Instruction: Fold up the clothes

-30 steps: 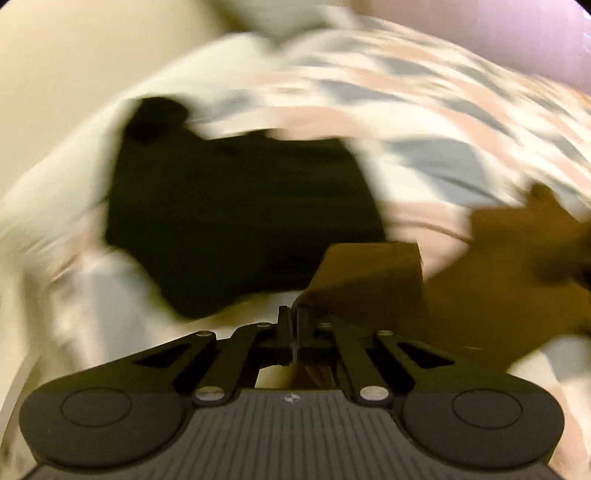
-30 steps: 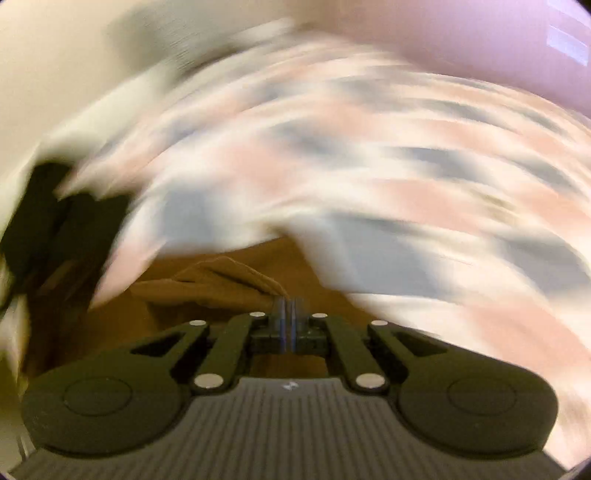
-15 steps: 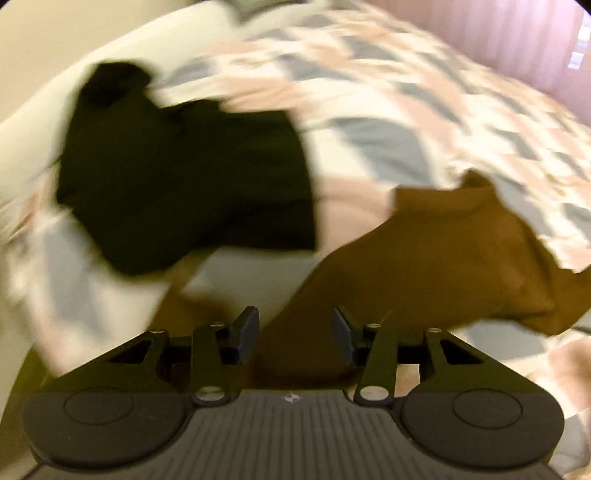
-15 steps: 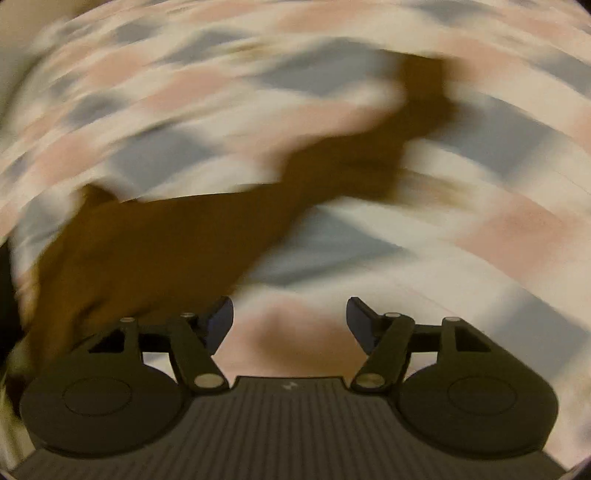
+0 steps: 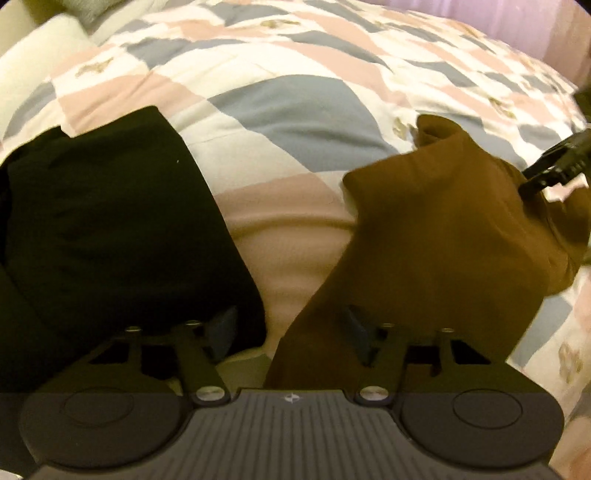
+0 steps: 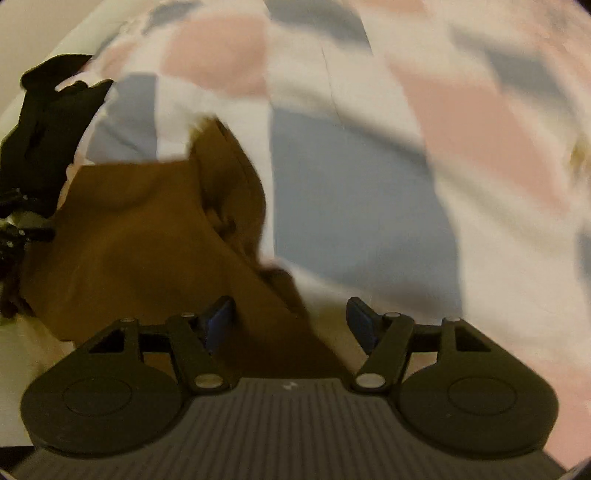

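Note:
A brown garment lies crumpled on a patchwork quilt. It also shows in the right wrist view. A folded black garment lies to its left, and shows at the far left of the right wrist view. My left gripper is open, low over the brown garment's near left edge and the gap between the two garments. My right gripper is open over the brown garment's near right edge. Part of the right gripper shows in the left wrist view.
The quilt in pink, grey-blue and white patches covers the bed. A pale pillow lies at the far left. A purple curtain or wall stands beyond the bed.
Both grippers were shut on the brown garment a second ago and have opened, letting it drop onto the quilt. Both have moved low over its near edges.

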Available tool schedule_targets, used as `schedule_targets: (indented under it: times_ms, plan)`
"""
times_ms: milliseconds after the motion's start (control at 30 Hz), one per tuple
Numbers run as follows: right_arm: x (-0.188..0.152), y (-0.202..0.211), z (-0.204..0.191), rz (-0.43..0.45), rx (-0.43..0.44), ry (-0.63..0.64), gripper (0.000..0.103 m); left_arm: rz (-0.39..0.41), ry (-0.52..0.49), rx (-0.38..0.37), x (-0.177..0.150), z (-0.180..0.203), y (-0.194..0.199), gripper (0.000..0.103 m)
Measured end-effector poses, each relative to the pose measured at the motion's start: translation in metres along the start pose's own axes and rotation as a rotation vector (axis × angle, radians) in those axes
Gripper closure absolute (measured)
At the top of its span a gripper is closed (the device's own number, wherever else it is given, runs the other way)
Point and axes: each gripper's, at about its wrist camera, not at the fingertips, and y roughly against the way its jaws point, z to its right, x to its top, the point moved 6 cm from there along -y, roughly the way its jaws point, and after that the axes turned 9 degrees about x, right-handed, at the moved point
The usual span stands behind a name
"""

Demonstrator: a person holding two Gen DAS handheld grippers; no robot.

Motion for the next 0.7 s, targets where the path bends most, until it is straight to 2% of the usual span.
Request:
schedule_targets:
  times_ms: [33,67,100,133,233,267,300,333,367,400,467,533,600,633,700]
  plan:
    - [-0.004,0.0,0.002,-0.014,0.042,-0.021,0.072,0.001,0.006,-0.016,-0.002,0.0,0.008,0.079]
    - [-0.008,0.003,-0.001,-0.022,0.054,-0.007,0.075,-0.007,0.028,-0.054,-0.003,-0.001,0.014,0.098]
    - [-0.012,0.005,-0.005,-0.035,0.069,0.011,0.084,-0.011,0.043,-0.074,-0.003,0.0,0.018,0.098]
    - [-0.018,0.009,-0.012,-0.051,0.088,0.032,0.086,-0.013,0.049,-0.085,-0.003,0.002,0.021,0.098]
    - [-0.036,0.023,-0.029,-0.07,0.133,0.047,0.086,-0.014,0.033,-0.064,-0.001,0.002,0.018,0.089]
    - [-0.037,0.025,-0.03,-0.071,0.141,0.043,0.086,-0.016,0.037,-0.065,0.001,0.001,0.013,0.083]
    - [-0.038,0.027,-0.031,-0.071,0.148,0.038,0.084,-0.024,0.036,-0.076,0.003,0.0,0.006,0.076]
    - [-0.038,0.029,-0.031,-0.069,0.155,0.033,0.082,-0.031,0.035,-0.088,0.006,-0.001,0.0,0.075]
    - [-0.034,0.028,-0.032,-0.061,0.16,0.031,0.075,-0.041,0.031,-0.109,0.008,-0.002,-0.007,0.069]
    - [-0.027,0.025,-0.033,-0.054,0.164,0.034,0.067,-0.053,0.021,-0.15,0.01,-0.001,-0.011,0.056]
    - [-0.013,0.017,-0.035,-0.043,0.166,0.049,0.066,-0.066,-0.022,-0.195,0.01,0.004,-0.015,0.047]
    - [-0.002,0.012,-0.035,-0.043,0.179,0.055,0.066,-0.075,-0.072,-0.214,0.008,0.008,-0.018,0.06]
    - [0.004,0.008,-0.032,-0.054,0.174,0.069,0.066,-0.082,-0.095,-0.22,0.006,0.009,-0.017,0.092]
    - [0.007,0.009,-0.033,-0.06,0.18,0.082,0.067,-0.08,-0.088,-0.241,0.006,0.009,-0.013,0.095]
    - [0.01,0.013,-0.039,-0.063,0.199,0.112,0.077,-0.065,-0.093,-0.252,0.004,0.01,-0.005,0.095]
